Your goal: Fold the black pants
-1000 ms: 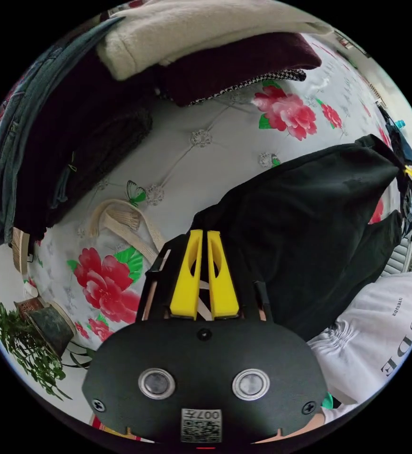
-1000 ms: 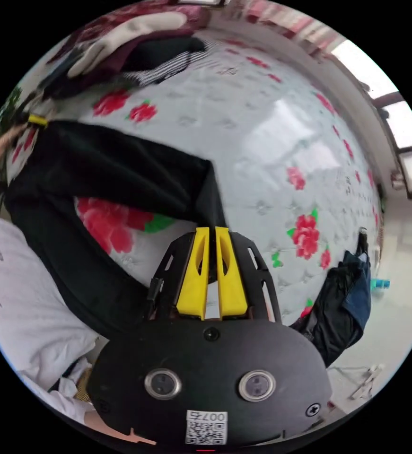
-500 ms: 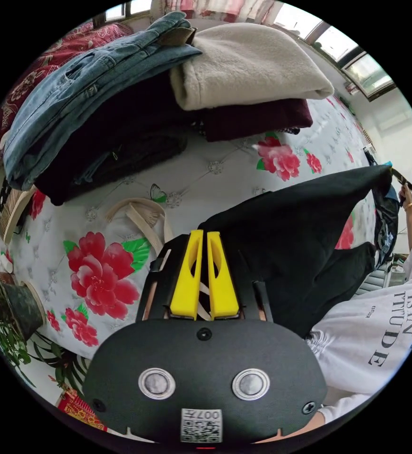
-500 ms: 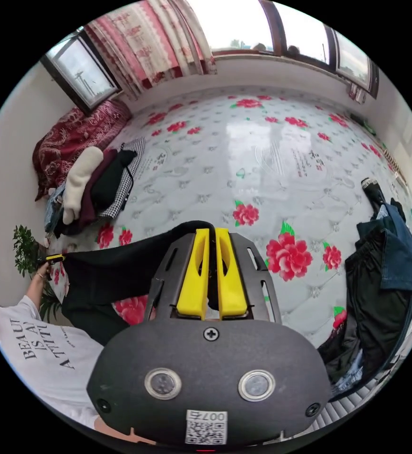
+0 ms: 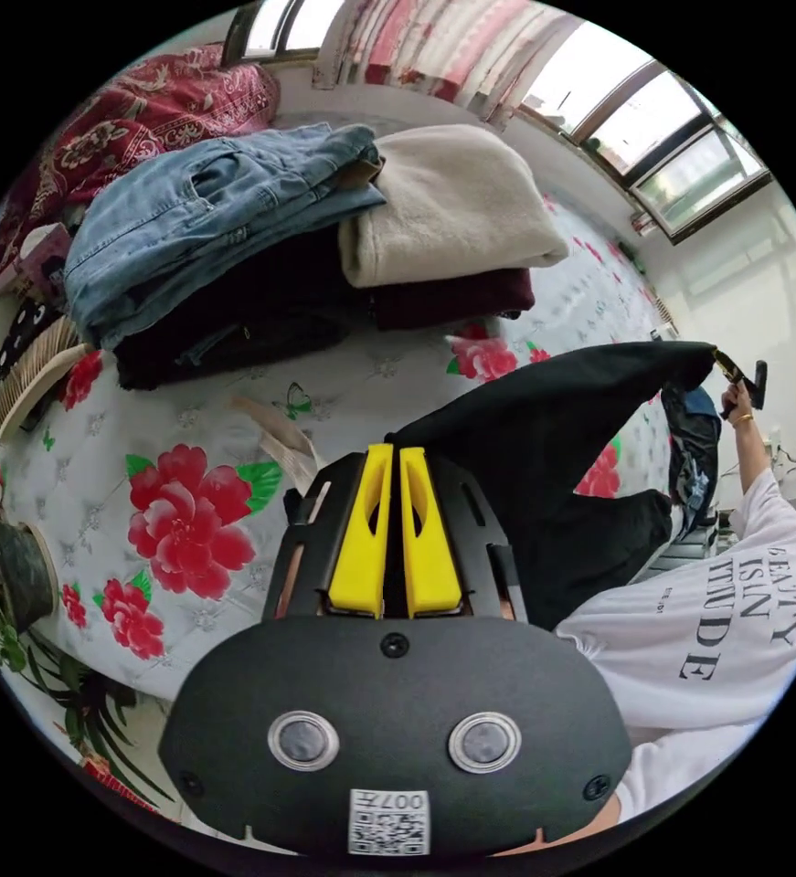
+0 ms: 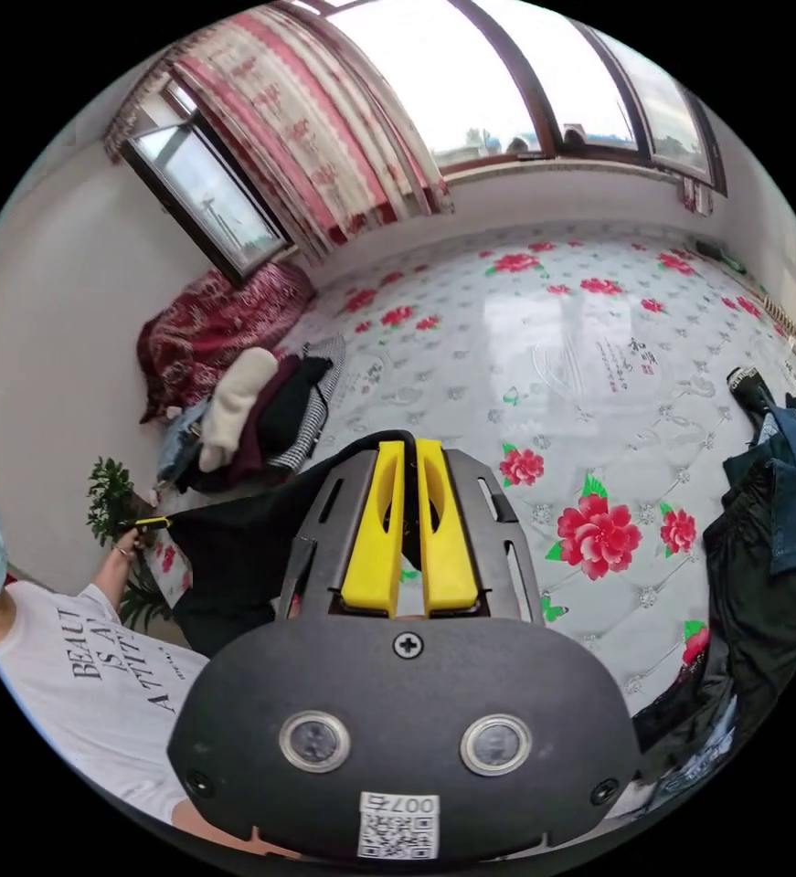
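black pants [image 5: 544, 429] are held stretched above the floral bed [image 5: 196, 438], clamped by the left tool [image 5: 396, 457] and the right tool [image 6: 409, 449].

Left claw [image 5: 396, 457] and right claw [image 6: 409, 452], arms spread wide apart, yellow jaws pinched nearly together.

Hidden behind the gripper housing [image 5: 396, 722]: lower part of the black pants [image 5: 553, 429]. Far hand's gripper [image 5: 747, 376] too small, jaws possibly closed.
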Demonstrator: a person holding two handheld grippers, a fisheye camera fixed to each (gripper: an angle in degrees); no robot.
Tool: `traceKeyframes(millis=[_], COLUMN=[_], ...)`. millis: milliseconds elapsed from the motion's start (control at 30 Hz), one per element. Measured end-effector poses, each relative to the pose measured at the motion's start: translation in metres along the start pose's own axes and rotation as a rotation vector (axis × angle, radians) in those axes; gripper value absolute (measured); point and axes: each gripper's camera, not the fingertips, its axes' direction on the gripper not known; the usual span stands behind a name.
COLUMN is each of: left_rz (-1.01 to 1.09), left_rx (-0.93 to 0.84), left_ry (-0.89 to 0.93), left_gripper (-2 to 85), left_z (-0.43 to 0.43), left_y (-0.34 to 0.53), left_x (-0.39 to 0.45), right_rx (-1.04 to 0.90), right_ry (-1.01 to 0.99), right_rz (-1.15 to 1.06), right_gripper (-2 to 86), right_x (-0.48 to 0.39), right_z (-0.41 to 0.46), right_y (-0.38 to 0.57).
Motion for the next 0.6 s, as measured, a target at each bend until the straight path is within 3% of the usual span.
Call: traceKeyframes(millis=[200,300,467,600], left_rz=[0.159,0.093,-0.144,-0.186], left_rx=[0.142,0.044,-0.195,-0.197], left_ry=[0.065,0.062,0.145,0.155], left_gripper=[-0.9,-0.8,-0.9,-0.9], left_z=[-0.071,-0.05,0.04,0.053], left_y=[0.116,0.177,0.253,0.254], left_x=[0.034,0.034,0.009,0.005], right_rx=[0.071,-0.048,-0.422,-0.428], right_ry=[0.122,0.185,0.258,0.25], right_rz=[-0.137,-0.073,0.243,0.289], right_gripper=[0.1,0.1,0.0,0.0], right_x=[-0.023,-0.013,0.031,0.038], right_z=[-0.093,-0.092,-0.016,-0.001], right_y=[0.116,0.202,0.341,0.348])
